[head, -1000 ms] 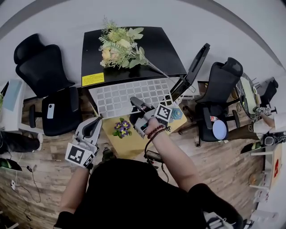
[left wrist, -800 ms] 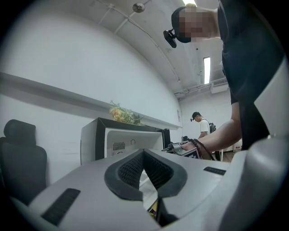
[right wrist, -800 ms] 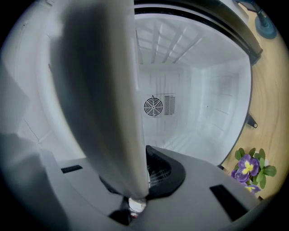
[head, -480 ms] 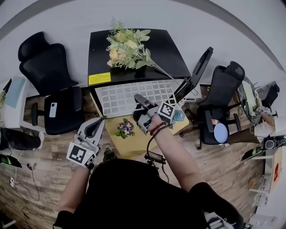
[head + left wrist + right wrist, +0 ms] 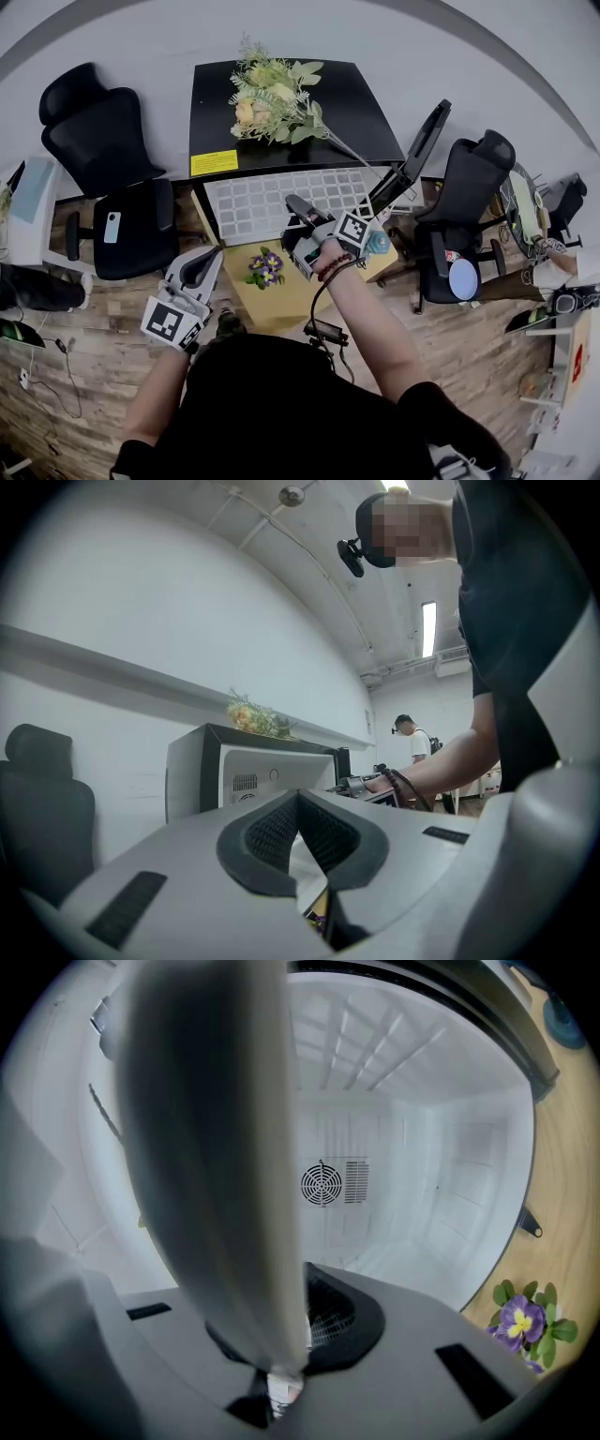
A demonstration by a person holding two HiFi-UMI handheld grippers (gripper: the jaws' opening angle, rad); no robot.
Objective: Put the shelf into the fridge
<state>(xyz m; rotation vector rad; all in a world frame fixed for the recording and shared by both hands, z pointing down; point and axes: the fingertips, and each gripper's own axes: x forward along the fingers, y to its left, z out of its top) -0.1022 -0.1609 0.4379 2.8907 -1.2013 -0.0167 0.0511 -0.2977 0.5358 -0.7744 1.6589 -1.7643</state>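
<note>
**Shelf going edge-first toward the open fridge**

The left gripper (image 5: 208,260) is hanging low beside the person, its jaws pressed together with nothing between them. Further out, over the tabletop (image 5: 281,302), the right gripper (image 5: 294,206) is clamping the near edge of the shelf (image 5: 267,199), its jaws closed tight on that rim. The shelf is lying flat at the mouth of the fridge (image 5: 361,103), and the right gripper view is looking along it into the white cavity. The shelf is showing as a thin white grid, so it is probably light and stiff. Being broad and held at a single edge, it is likely to lever and sag in the grip. A hold at mid-edge, kept level, looks best for meeting the side rails.
</note>
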